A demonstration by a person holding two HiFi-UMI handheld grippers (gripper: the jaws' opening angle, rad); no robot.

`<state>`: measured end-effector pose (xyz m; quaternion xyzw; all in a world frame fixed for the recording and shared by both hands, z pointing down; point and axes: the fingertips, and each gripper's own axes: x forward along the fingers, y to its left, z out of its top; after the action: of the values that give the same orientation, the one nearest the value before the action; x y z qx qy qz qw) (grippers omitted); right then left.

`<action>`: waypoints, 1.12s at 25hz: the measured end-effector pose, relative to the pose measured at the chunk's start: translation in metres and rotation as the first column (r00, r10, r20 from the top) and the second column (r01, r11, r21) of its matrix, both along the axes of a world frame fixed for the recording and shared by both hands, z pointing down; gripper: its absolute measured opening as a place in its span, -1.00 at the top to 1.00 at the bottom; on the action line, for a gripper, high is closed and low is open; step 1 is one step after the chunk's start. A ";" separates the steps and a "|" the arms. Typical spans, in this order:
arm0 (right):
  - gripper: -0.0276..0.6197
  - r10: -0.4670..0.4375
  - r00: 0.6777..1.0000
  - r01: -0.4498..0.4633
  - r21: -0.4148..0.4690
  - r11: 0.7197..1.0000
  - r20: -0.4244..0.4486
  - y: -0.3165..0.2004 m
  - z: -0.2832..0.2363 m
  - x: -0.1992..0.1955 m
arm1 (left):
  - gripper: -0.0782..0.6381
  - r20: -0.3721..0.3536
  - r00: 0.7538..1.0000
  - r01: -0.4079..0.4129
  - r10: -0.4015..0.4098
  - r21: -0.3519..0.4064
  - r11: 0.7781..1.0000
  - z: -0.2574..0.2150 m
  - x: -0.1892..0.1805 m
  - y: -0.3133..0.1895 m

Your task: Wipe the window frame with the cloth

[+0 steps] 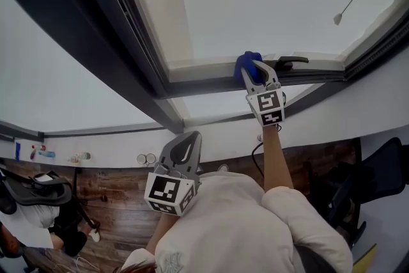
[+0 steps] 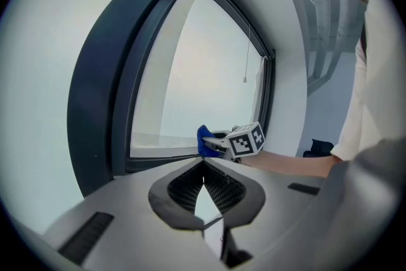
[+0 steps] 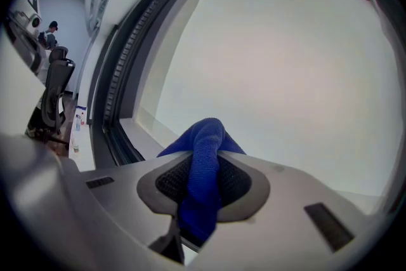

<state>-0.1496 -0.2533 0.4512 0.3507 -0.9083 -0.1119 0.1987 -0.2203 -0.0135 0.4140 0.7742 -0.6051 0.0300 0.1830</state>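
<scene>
Much of cloth hidden inside right tool | left tool closed

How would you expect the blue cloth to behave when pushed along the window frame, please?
The blue cloth is probably floppy: it folds and bunches between the jaws of the right hand-held gripper. Its ribbed knit looks soft and grippy, so it likely drags rather than slips on the window frame.
</scene>
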 end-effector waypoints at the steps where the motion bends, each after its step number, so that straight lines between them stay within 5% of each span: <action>1: 0.62 -0.015 1.000 0.015 0.008 1.000 0.012 0.010 -0.007 -0.008 | 0.76 0.001 1.000 0.005 -0.005 -0.004 1.000 0.001 -0.004 0.002; 6: 0.61 -0.138 0.989 0.138 0.013 0.990 0.053 0.063 -0.020 -0.070 | 0.76 -0.003 0.999 0.033 -0.033 -0.004 0.999 0.001 -0.020 0.017; 14: 0.61 -0.277 0.958 0.277 -0.009 0.961 -0.076 0.130 0.029 -0.164 | 0.76 0.003 0.993 0.115 -0.115 -0.033 0.993 0.010 -0.063 0.063; 22: 0.61 -0.237 0.938 0.260 0.062 0.964 -0.252 0.129 0.063 -0.194 | 0.76 0.007 0.989 0.147 -0.147 -0.030 0.989 0.013 -0.096 0.085; 28: 0.61 -0.226 0.941 0.254 0.083 0.964 -0.252 0.131 0.067 -0.191 | 0.76 -0.005 0.993 0.122 -0.122 -0.011 0.992 0.011 -0.098 0.080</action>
<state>-0.3406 -0.1225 0.5182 0.2318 -0.9056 -0.2289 0.2717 -0.3184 0.0666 0.4249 0.7349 -0.6506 0.0199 0.1904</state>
